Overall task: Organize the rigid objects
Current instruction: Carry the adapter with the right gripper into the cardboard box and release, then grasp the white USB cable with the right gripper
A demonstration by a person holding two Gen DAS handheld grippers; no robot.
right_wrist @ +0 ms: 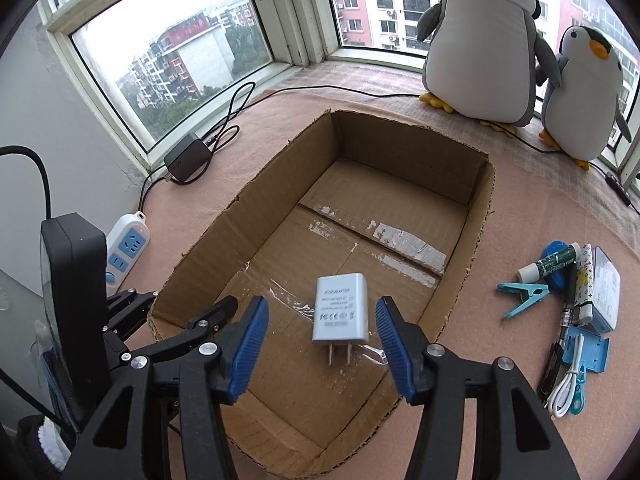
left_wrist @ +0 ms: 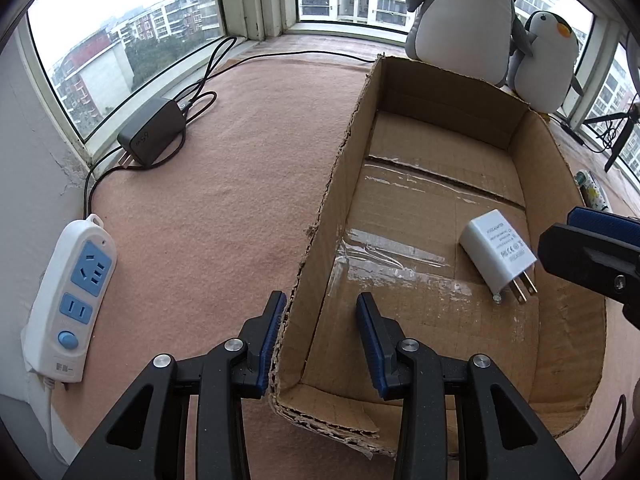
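Observation:
A white USB charger (right_wrist: 341,307) lies flat on the floor of an open cardboard box (right_wrist: 192,248), prongs toward me; it also shows in the left wrist view (left_wrist: 498,254). My right gripper (right_wrist: 320,346) is open and empty, hovering over the box just above the charger. My left gripper (left_wrist: 321,340) is open, its fingers straddling the box's (left_wrist: 332,172) near left wall without closing on it. The right gripper's finger (left_wrist: 592,252) shows at the right edge of the left wrist view.
Right of the box lie small items: a glue stick (right_wrist: 548,265), a blue clothespin (right_wrist: 522,296), pens (right_wrist: 570,312), a white cable (right_wrist: 568,390), a small case (right_wrist: 606,288). A black adapter (left_wrist: 154,132) and white power strip (left_wrist: 68,300) lie left. Two plush penguins (right_wrist: 480,40) stand behind.

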